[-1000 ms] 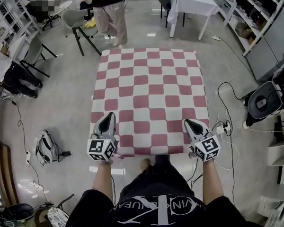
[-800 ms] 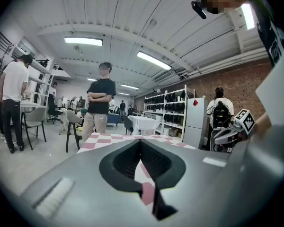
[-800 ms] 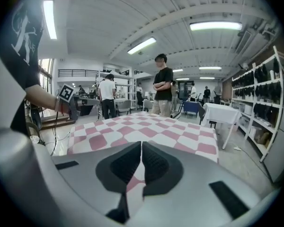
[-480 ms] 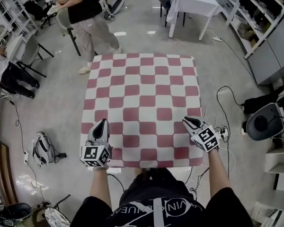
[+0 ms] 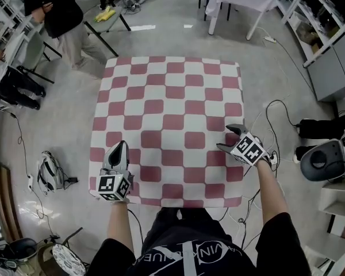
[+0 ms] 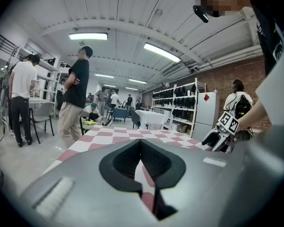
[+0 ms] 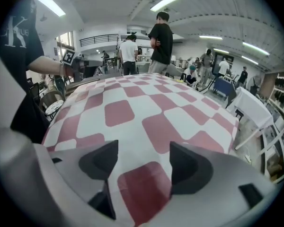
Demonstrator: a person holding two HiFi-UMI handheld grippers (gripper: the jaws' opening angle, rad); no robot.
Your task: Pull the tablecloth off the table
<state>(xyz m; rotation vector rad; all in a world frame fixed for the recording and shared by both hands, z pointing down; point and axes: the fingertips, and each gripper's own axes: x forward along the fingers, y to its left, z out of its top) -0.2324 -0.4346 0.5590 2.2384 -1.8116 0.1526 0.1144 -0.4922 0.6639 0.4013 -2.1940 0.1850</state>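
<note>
While the right gripper [image 5: 225,137] is opening its jaws over the red-and-white checked tablecloth [image 5: 169,105], with cloth between them but unpinched, the left gripper [image 5: 119,147] has its jaws together above the cloth's near left corner. The tablecloth lies spread flat, hiding whatever supports it. Beyond its near edge, a black shirt [image 5: 184,252] shows "VINK"; the remaining print is cut off.

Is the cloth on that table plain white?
No, the tablecloth is covered in red and white checks all over its top, as the head view shows.
</note>
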